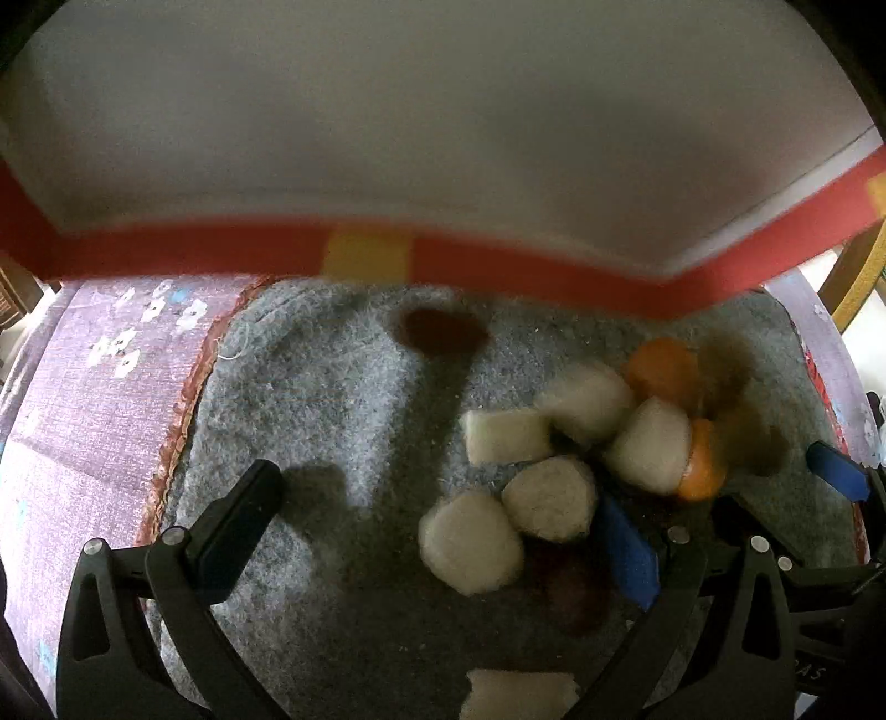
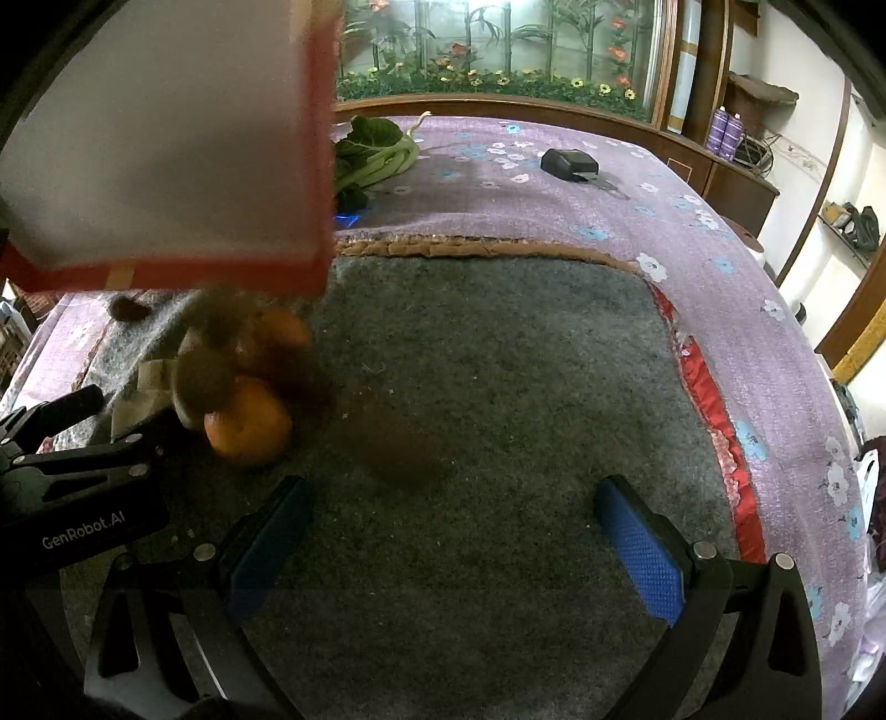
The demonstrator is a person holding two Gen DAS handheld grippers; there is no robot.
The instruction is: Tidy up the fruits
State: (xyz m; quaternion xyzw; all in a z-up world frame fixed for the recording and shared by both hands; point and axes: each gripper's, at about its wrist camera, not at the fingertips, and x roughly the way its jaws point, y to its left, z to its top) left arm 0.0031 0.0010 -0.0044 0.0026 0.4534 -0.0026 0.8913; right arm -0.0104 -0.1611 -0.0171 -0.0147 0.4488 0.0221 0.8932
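Observation:
A red-rimmed white box (image 1: 443,138) hangs tilted above the grey mat (image 1: 310,399); it also shows at the upper left in the right wrist view (image 2: 166,138). Fruits lie heaped below it: white foam-netted ones (image 1: 548,498), oranges (image 1: 664,371) (image 2: 249,426), brown blurred kiwis (image 2: 205,376) and a dark fruit (image 1: 443,329). My left gripper (image 1: 437,537) is open beside the pile. My right gripper (image 2: 454,543) is open and empty over bare mat (image 2: 498,387). What holds the box is hidden.
A purple flowered cloth (image 2: 554,183) covers the table under the mat. Green leafy vegetables (image 2: 376,155) and a black object (image 2: 570,163) lie at the far side. A flowered glass cabinet (image 2: 498,50) stands behind.

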